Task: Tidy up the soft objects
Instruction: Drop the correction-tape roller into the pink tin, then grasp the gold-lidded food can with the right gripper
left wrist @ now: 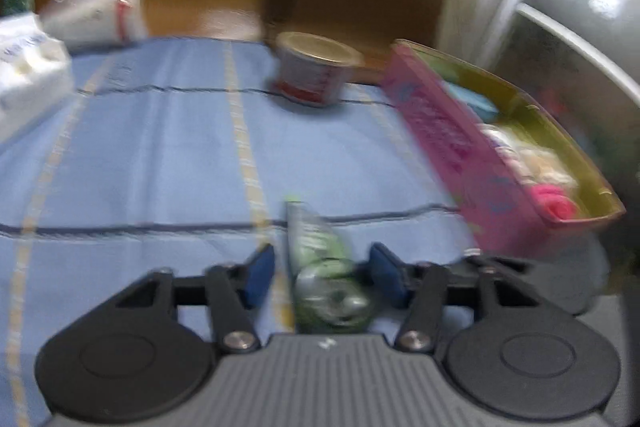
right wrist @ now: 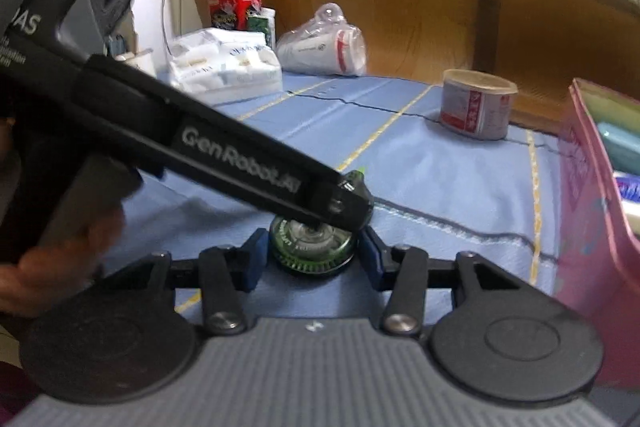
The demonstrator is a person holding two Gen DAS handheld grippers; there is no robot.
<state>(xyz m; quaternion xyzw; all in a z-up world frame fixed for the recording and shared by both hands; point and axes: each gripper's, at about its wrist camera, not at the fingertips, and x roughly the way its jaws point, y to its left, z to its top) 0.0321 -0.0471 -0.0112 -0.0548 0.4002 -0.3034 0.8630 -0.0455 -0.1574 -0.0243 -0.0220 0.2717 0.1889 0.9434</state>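
Note:
A green tube with a round cap (left wrist: 326, 269) lies between the blue pads of my left gripper (left wrist: 322, 273); the pads stand a little apart from it, so the gripper looks open around it. In the right wrist view the tube's green cap (right wrist: 312, 247) sits between the blue pads of my right gripper (right wrist: 312, 257), which press its sides. The left gripper's black body (right wrist: 224, 151) reaches in from the upper left, over the cap. A pink box (left wrist: 492, 163) with soft items inside stands at the right.
A blue cloth (left wrist: 160, 155) covers the table. A round tin (left wrist: 316, 71) stands at the back. White packs (right wrist: 224, 65), a bagged roll (right wrist: 324, 47) and a red box (right wrist: 234, 5) sit at the back left. A brown chair back (right wrist: 552, 43) is behind.

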